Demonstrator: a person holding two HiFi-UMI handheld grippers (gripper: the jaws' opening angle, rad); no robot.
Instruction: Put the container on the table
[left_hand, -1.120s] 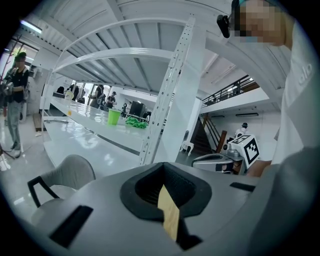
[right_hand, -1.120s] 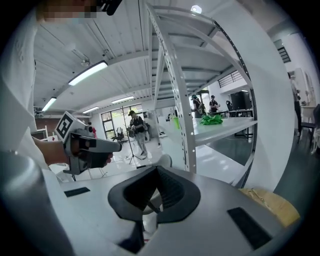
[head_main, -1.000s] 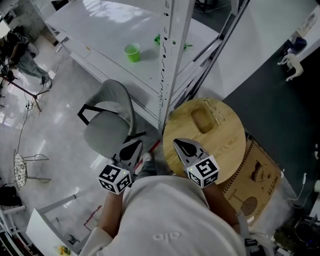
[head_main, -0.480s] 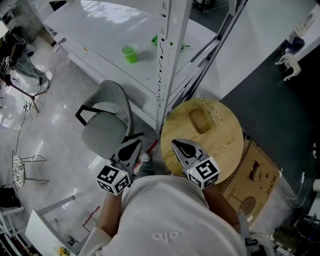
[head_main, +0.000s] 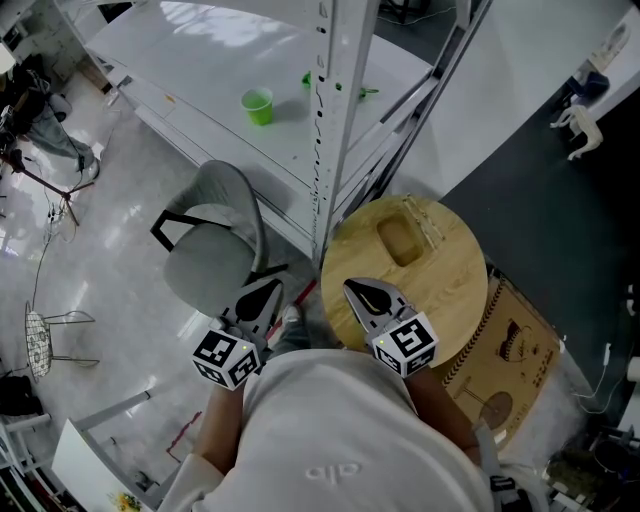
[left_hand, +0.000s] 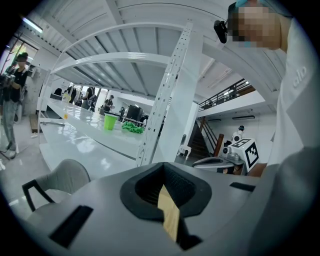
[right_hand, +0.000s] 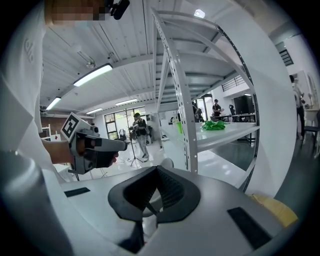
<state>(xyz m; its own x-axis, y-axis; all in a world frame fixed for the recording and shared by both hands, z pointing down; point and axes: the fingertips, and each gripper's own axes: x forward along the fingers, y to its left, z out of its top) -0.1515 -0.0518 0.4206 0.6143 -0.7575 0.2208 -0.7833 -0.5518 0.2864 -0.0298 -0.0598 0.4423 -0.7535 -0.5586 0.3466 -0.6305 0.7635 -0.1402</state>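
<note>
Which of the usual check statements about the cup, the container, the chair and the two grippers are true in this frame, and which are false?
1. The green cup stands on the white shelf. True.
2. The right gripper holds the clear container. False: the container sits on the round wooden table, and the right gripper is shut on nothing.
3. In the head view, the grey chair is left of the wooden table. True.
4. The left gripper has its jaws wide apart. False: they are together.

White rack post straight ahead, grey chair left, round table right.
</note>
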